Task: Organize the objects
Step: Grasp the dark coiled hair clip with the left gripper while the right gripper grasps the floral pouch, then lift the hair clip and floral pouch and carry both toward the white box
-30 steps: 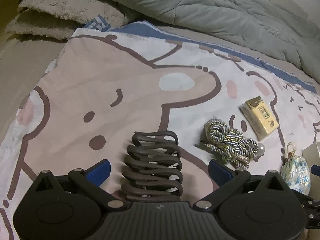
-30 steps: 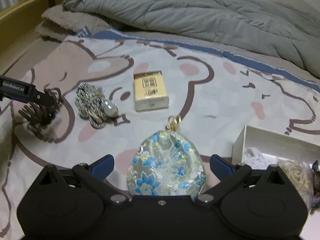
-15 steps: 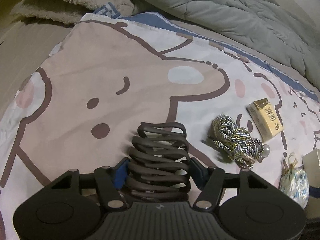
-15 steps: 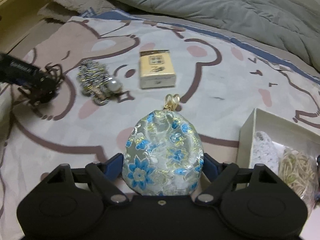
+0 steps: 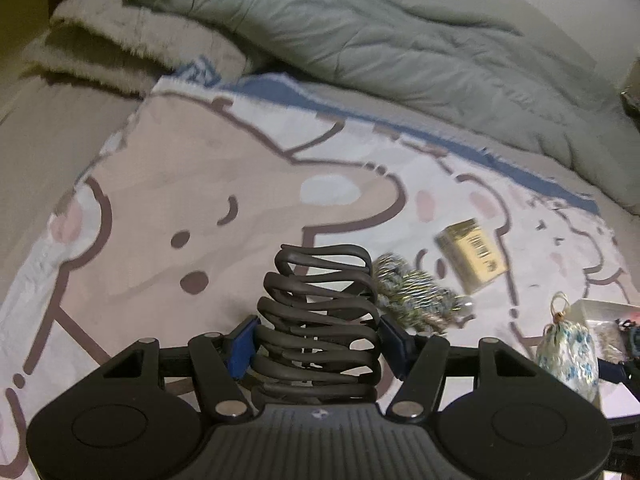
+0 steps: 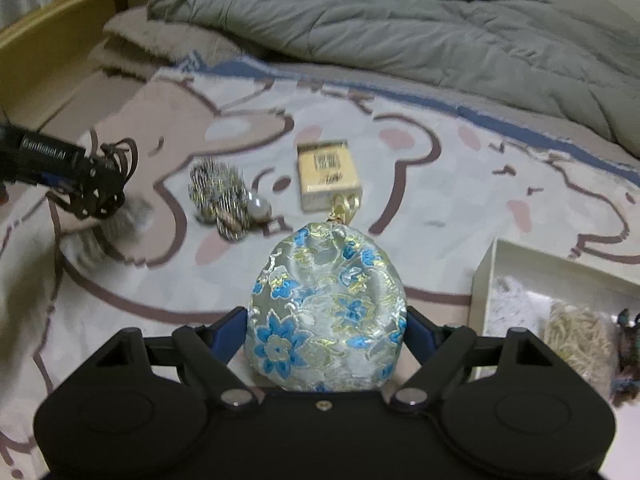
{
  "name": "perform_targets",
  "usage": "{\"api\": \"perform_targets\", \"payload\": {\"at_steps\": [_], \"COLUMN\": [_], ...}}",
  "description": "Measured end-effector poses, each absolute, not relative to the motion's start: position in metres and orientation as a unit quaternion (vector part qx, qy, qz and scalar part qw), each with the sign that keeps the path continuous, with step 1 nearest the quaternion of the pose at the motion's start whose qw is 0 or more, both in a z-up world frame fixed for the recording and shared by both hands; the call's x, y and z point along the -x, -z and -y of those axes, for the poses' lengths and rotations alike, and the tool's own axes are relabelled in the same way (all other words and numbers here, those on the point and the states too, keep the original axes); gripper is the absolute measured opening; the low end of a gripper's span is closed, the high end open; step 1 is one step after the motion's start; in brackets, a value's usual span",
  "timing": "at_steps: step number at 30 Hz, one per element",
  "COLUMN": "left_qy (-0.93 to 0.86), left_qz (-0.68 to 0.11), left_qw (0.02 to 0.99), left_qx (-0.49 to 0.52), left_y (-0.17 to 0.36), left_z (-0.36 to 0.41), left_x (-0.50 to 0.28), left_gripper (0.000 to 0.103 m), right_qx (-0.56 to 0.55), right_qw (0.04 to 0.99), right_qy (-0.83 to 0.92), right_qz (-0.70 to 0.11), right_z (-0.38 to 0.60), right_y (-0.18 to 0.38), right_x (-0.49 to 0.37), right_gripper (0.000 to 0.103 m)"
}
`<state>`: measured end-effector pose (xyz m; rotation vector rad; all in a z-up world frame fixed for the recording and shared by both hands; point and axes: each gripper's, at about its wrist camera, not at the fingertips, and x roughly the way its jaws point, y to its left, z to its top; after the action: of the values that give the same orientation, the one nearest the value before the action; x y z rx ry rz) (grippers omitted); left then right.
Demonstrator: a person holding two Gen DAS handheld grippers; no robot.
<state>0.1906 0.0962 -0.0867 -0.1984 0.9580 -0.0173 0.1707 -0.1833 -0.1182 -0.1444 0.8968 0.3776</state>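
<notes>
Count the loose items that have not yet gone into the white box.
4: a hair clip in the left claw, a flowered pouch in the right claw, and a cord bundle and yellow carton on the blanket.

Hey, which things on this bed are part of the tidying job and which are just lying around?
Part of the job:
- dark claw hair clip, in the left hand-held gripper
- floral pouch, in the right hand-held gripper
- braided cord bundle
- small yellow box
- white storage box

Just lying about:
- grey duvet
- cartoon blanket
</notes>
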Motion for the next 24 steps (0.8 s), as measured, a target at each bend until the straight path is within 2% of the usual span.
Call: {"api": "perform_targets", "payload": {"at_steps": [14, 24], "left_qy": [0.047, 0.06], "left_qz": [-0.383, -0.344], "left_qw": [0.92, 0.936], "left_qx": [0.072, 0.048], "left_y": [0.023, -0.002], "left_z": [-0.075, -0.058], "left_x": [-0.138, -0.104], "left_gripper": [0.064, 0.064], "right_qx": [0.02, -0.01], "right_qw": [0.912, 0.926], "right_qy": [-0.171, -0.162], "right_qz": [-0.372, -0.342], "right_z": [0.189, 0.195], "right_y": [0.056, 0.026], "right_x": [-0.149, -0.13], "right_gripper": [0.082, 0.082]}}
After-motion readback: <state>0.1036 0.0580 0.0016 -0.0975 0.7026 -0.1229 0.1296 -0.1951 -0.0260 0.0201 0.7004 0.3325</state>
